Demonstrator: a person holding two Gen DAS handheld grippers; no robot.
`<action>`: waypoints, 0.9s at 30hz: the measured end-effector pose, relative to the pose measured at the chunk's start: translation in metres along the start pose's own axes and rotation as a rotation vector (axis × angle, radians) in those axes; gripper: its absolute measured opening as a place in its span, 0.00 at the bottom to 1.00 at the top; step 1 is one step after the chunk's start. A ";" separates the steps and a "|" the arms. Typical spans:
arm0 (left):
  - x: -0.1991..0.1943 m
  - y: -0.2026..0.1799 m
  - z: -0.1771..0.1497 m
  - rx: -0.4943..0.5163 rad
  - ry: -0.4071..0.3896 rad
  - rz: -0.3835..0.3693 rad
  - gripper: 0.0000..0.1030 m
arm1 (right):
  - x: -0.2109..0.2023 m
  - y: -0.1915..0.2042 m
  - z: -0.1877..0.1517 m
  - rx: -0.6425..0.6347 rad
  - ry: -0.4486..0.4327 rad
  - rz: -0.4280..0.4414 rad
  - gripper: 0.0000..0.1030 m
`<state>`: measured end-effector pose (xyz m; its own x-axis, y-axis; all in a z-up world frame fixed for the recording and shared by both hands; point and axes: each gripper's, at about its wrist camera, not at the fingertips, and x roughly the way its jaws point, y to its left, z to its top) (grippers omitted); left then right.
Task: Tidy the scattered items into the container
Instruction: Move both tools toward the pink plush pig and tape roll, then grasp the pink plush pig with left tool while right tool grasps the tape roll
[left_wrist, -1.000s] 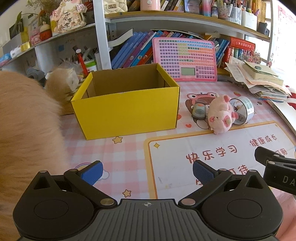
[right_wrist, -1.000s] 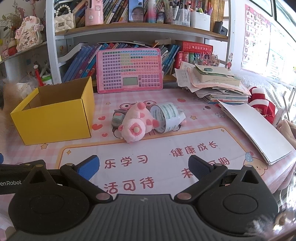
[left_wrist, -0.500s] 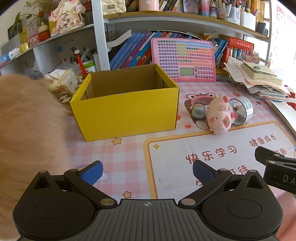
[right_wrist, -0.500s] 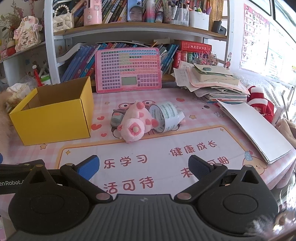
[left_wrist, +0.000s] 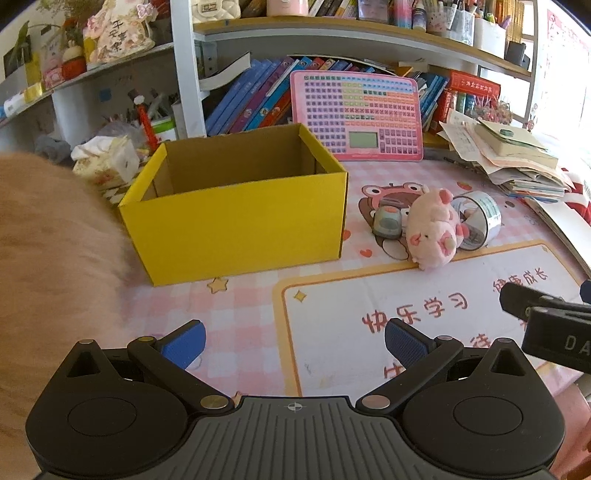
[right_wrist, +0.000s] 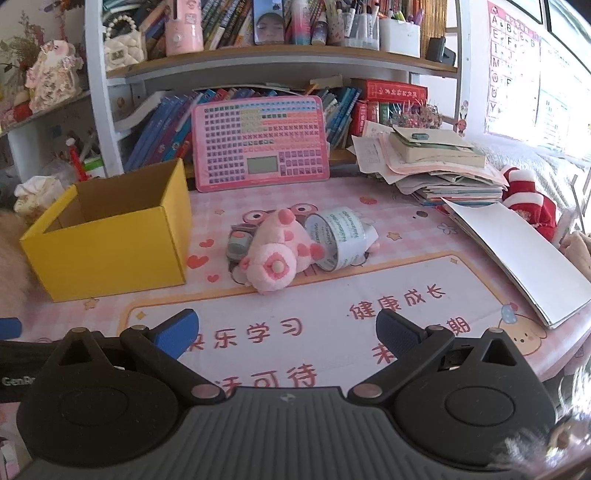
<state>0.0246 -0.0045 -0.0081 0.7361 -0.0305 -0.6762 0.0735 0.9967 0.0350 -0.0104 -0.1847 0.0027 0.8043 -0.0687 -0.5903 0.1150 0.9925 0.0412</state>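
Observation:
An open yellow cardboard box (left_wrist: 236, 225) (right_wrist: 107, 243) stands on the pink desk mat, its inside empty as far as I see. To its right lie a pink plush pig (left_wrist: 432, 230) (right_wrist: 275, 254), a roll of tape (left_wrist: 480, 218) (right_wrist: 341, 232) and a small grey correction-tape dispenser (left_wrist: 386, 221) (right_wrist: 238, 247), all touching. My left gripper (left_wrist: 293, 339) is open and empty near the desk's front. My right gripper (right_wrist: 286, 330) is open and empty, in front of the pig; its body shows in the left wrist view (left_wrist: 554, 325).
A furry orange animal (left_wrist: 48, 266) fills the left side beside the box. A pink keyboard toy (right_wrist: 260, 142) leans against the books at the back. A paper stack (right_wrist: 436, 162) and a white booklet (right_wrist: 517, 254) lie at right. A tissue pack (left_wrist: 107, 162) sits behind the box.
The furry animal has drawn back to the left, uncovering the tissue pack behind the box. Both grippers stay open and nearly still.

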 end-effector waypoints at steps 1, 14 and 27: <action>0.002 -0.003 0.002 0.004 -0.004 0.005 1.00 | 0.004 -0.002 0.002 0.002 0.010 0.004 1.00; 0.043 -0.051 0.032 0.005 -0.013 -0.019 1.00 | 0.060 -0.049 0.043 0.004 0.031 0.030 1.00; 0.092 -0.126 0.067 0.095 0.062 -0.150 0.99 | 0.136 -0.085 0.082 -0.081 0.078 0.132 0.79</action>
<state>0.1284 -0.1376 -0.0258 0.6696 -0.1705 -0.7229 0.2449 0.9695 -0.0018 0.1366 -0.2870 -0.0151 0.7613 0.0680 -0.6448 -0.0389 0.9975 0.0593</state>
